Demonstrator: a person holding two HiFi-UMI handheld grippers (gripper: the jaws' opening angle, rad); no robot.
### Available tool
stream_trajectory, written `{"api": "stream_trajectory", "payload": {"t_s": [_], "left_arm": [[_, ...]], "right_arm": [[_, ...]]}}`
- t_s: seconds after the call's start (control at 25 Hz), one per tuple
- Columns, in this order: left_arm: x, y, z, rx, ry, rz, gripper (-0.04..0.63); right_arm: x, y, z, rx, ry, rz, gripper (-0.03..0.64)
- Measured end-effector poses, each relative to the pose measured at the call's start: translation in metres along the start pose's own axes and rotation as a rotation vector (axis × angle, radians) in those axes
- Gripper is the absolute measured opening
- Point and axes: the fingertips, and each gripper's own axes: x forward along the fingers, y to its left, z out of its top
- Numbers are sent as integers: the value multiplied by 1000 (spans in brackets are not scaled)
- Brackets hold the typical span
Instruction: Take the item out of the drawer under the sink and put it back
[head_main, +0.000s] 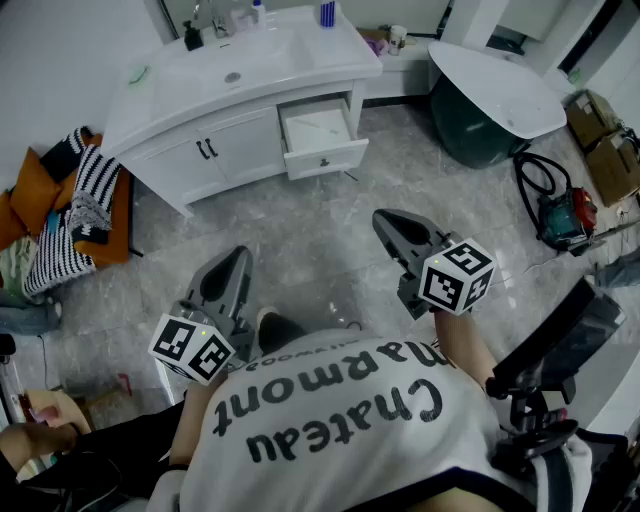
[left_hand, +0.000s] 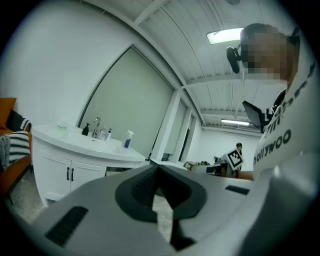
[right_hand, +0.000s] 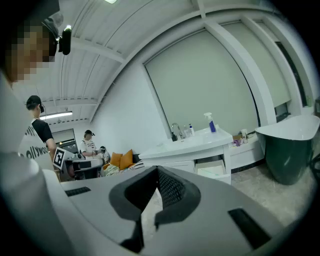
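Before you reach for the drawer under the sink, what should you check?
1. Drawer pulled open: ok.
2. What lies inside it, seen clearly: cannot tell, only pale shapes.
3. Left gripper empty: ok, jaws together on nothing.
4. Right gripper empty: ok, jaws together on nothing.
5. Both close enough to reach in: not ok, they hang over the floor, well short of it.

drawer (head_main: 325, 158) contents unclear, shirt (head_main: 340, 420) cut off btm

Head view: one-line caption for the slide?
Person faces a white vanity with its drawer pulled open, left gripper and right gripper both empty, held short of it.
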Motion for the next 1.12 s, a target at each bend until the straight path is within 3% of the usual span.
{"api": "stream_trajectory", "payload": {"t_s": [0.44,0.76,1.12], "left_arm": [[7,-10,1,14,-9,23,-3],[10,-14,-6,-17,-29,62,-3],[41,7,2,-50,-22,20,-3]], "right_arm": [[-14,-10,3,48,-32,42,12],[-17,-21,-6,64,-20,66,12],[18,-39,2,118,-12,49,12]]}}
